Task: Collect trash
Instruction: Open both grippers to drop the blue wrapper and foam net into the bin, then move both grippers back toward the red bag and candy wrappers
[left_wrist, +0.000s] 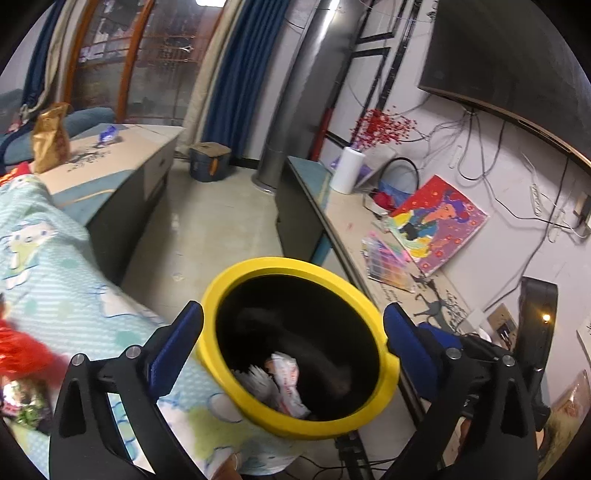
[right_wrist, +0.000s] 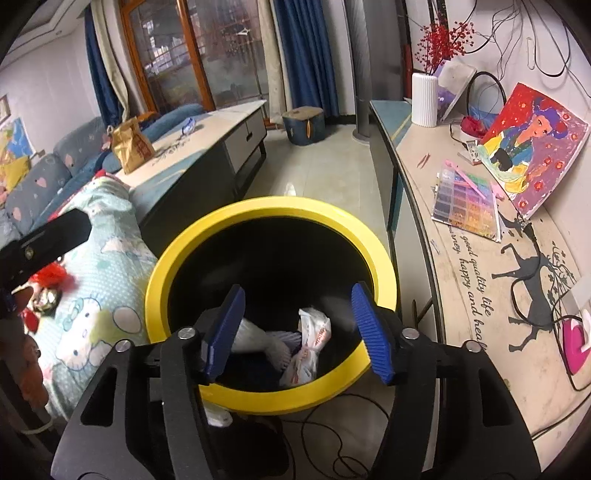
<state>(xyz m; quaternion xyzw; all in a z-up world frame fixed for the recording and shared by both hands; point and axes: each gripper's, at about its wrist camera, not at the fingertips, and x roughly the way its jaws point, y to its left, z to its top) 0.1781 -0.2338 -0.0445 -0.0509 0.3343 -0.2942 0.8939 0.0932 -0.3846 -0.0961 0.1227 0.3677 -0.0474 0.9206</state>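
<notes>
A black trash bin with a yellow rim stands on the floor between a bed and a long table. White crumpled wrappers lie inside it. My left gripper is open and straddles the bin's top, one blue pad on each side of the rim. My right gripper is open and empty, hovering over the bin's mouth above the wrappers. A brown paper bag and a blue wrapper sit on the far cabinet.
A Hello Kitty blanket lies left of the bin with red items on it. The long table on the right holds a painting, a bead box and a white vase. Cables run on the floor.
</notes>
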